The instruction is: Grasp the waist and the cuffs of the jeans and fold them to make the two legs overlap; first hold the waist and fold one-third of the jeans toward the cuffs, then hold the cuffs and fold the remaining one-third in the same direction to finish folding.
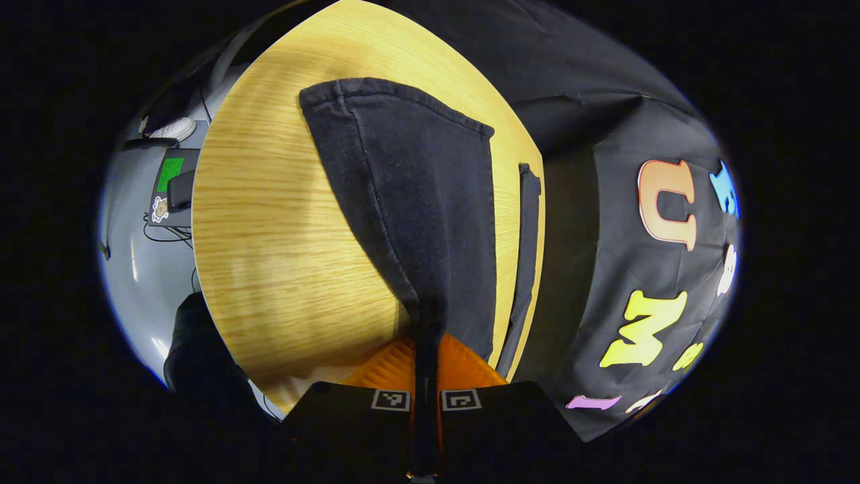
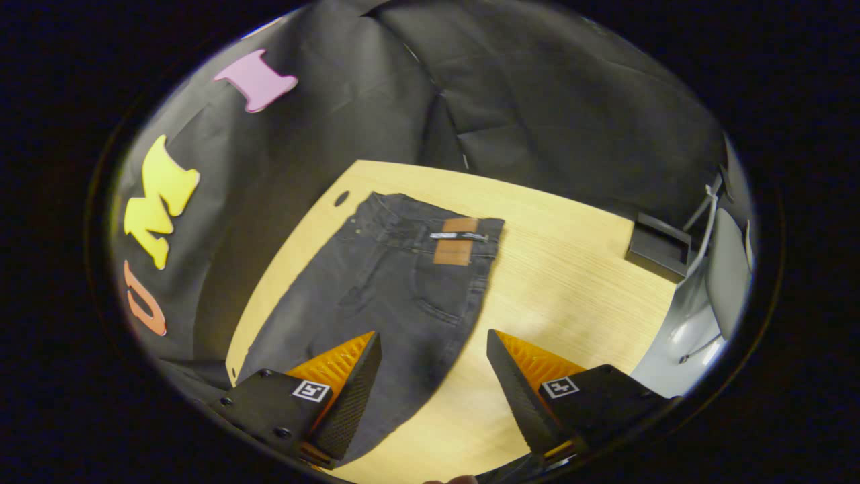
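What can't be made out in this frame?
- Left gripper view: the left gripper is shut on the jeans; which part it pinches is hidden between its fingers.
- Right gripper view: the open right gripper covers the lower legs of the jeans; cuffs are cut off by the bottom edge.

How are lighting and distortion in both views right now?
Left gripper view: a soft glare patch on the table, whose edges the fisheye bows; the jeans stay sharp. Right gripper view: dimmer, the jeans cast a shadow toward the open tongs.
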